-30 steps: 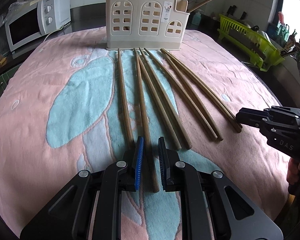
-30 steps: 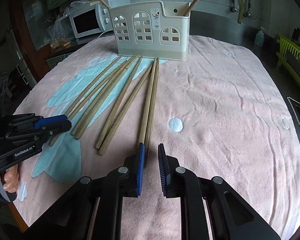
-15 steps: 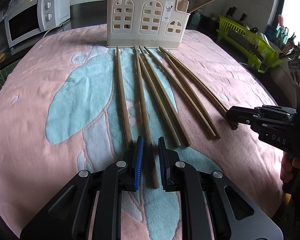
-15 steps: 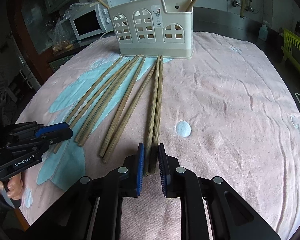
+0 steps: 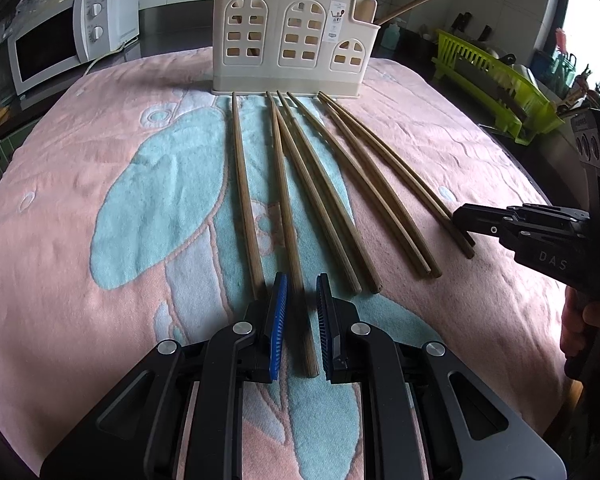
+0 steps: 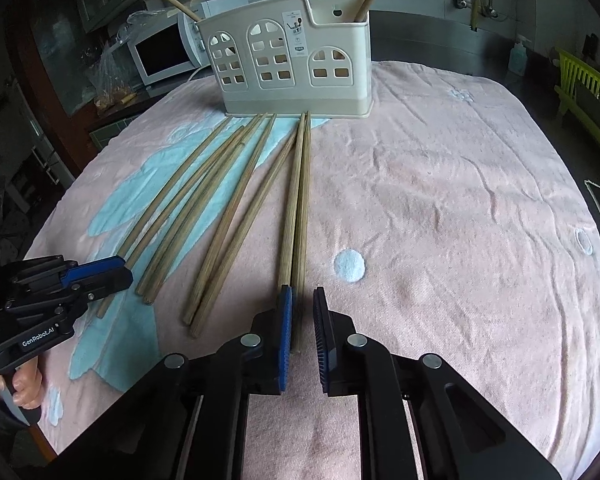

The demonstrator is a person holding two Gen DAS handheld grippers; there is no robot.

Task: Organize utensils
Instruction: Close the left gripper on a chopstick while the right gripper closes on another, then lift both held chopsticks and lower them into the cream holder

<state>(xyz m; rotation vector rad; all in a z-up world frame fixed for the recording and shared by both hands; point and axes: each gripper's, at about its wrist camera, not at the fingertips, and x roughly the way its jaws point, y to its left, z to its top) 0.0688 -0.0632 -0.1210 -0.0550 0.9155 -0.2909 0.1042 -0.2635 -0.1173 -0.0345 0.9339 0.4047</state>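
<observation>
**Left wrist view.** The left gripper (image 5: pixel 300 280) points down at the near edge of a pink and blue towel (image 5: pixel 100 280). Its jaws stand narrowly open. One chopstick (image 5: pixel 284 200) lies between them, with a gap visible on each side. Eight chopsticks lie on the towel, fanning from the holder (image 5: pixel 292 40) at the far edge toward the near edge. One more chopstick (image 5: pixel 416 2) leans out of the holder's right end. At the right edge, the right gripper (image 5: pixel 460 216) has its tip at the near ends of the rightmost pair (image 5: pixel 400 178).

**Right wrist view.** The right gripper (image 6: pixel 302 292) has just been closing its jaws to a narrow gap. One chopstick (image 6: pixel 302 220) lies between them against the left pad and clear of the right pad. Its partner lies just beside it and runs under the left finger. The left gripper (image 6: pixel 116 274) sits at the left edge, over the ends of the leftmost chopsticks. The holder (image 6: pixel 292 64) stands at the far edge of the towel.
</observation>
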